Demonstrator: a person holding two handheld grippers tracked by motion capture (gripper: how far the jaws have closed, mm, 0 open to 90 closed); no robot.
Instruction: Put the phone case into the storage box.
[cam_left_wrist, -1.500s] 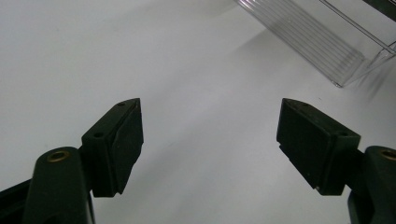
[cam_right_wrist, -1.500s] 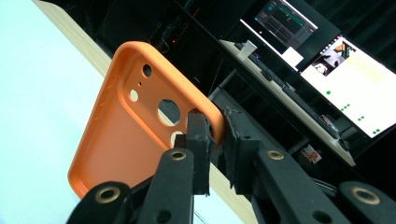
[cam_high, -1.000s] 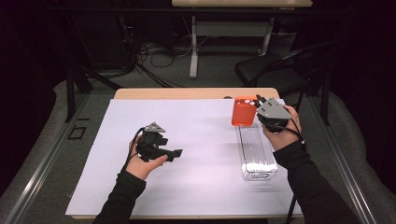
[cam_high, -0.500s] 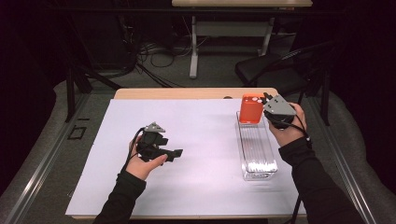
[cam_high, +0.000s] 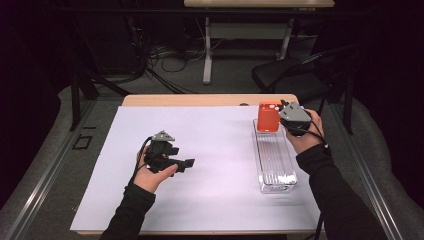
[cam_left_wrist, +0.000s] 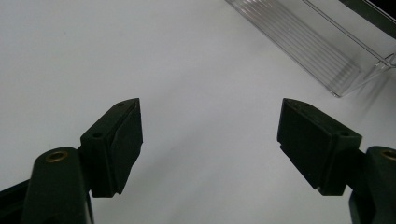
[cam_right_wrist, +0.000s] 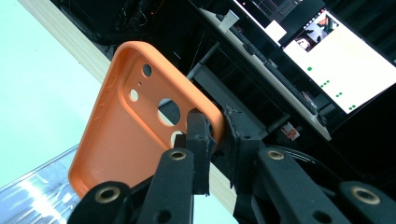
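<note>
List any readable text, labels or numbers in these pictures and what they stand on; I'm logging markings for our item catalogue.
None can be read.
Orange phone case, held in the right gripper: bare, no brand or wording.
Clear tray: no label.
Monitor in the right gripper view: its contents are too small and blurred to read.

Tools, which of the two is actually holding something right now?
The right tool, at the clear tray's far end: its jaws pinch the orange phone case. The left tool gapes open over bare white table.
</note>
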